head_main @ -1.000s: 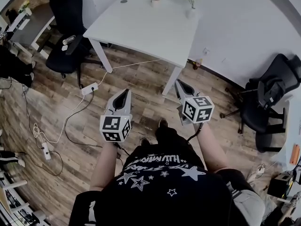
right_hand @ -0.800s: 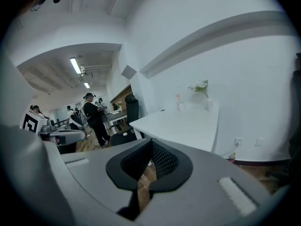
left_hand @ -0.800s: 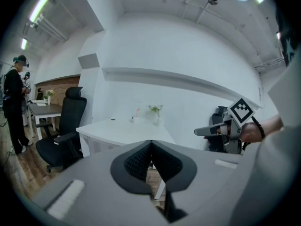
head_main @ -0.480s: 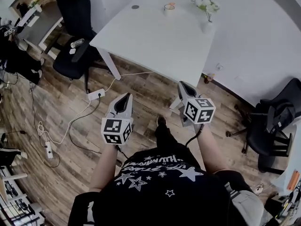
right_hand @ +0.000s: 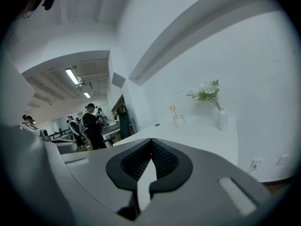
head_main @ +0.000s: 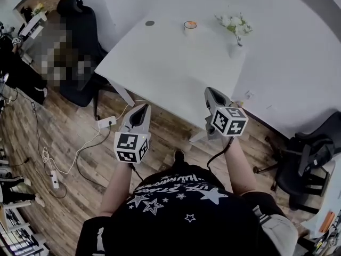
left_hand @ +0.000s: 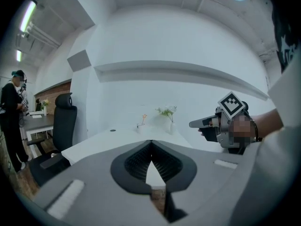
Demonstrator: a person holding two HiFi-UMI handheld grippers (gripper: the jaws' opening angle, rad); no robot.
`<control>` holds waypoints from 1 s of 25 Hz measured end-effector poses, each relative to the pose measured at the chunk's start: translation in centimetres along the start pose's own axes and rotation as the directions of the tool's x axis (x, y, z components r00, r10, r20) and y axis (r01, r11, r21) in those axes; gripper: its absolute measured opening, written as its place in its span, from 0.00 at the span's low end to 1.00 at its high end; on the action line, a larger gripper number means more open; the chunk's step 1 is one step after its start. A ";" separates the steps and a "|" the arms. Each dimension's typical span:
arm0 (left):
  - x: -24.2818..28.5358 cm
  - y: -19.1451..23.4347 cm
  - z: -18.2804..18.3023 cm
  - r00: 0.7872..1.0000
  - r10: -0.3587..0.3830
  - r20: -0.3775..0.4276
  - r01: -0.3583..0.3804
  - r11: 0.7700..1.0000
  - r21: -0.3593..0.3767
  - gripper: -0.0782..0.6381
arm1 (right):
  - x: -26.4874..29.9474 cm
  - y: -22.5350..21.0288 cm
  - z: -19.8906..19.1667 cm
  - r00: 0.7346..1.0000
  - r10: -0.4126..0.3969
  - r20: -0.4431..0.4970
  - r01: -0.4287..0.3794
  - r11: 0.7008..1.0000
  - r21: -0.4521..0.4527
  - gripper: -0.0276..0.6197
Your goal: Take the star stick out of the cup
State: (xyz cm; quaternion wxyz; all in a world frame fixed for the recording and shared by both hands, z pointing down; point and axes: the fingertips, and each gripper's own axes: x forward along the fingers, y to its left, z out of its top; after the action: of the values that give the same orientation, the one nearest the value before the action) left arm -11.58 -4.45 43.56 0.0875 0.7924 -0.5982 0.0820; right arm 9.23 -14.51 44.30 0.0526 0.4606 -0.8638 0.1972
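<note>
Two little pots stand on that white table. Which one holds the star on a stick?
The short cup, left of the vase in the head view. The orange star stick rises from it; the taller, narrow vase holds white flowers.

A white bench [head_main: 176, 63] stands against a white wall [head_main: 298, 41] on a wood-plank floor [head_main: 64, 127]. One black office chair [head_main: 85, 20] sits at the bench's left end, another [head_main: 301, 161] off to the right. A white power strip [head_main: 106, 123] and cables lie on the floor. Strip lights [right_hand: 72, 76] glow on the ceiling.
</note>
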 end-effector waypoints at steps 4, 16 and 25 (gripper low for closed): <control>3.6 0.5 1.4 1.000 0.010 0.014 -0.010 1.000 0.013 0.11 | 2.1 -2.9 2.1 1.000 0.001 0.014 -0.001 1.000 0.007 0.07; 8.7 0.4 1.1 0.999 0.029 -0.035 -0.029 1.000 0.003 0.11 | 7.5 -6.0 3.8 0.999 0.036 -0.013 -0.036 0.998 -0.047 0.07; 11.8 4.8 2.0 0.999 0.035 -0.023 -0.035 0.999 -0.015 0.11 | 11.4 -6.4 4.7 1.000 0.021 -0.006 -0.021 1.000 -0.012 0.07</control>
State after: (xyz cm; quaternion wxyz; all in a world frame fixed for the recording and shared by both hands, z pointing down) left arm -12.94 -17.22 44.61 0.0990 0.7801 -0.6116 0.0877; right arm 8.43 -28.34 44.97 0.0558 0.4506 -0.8697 0.1936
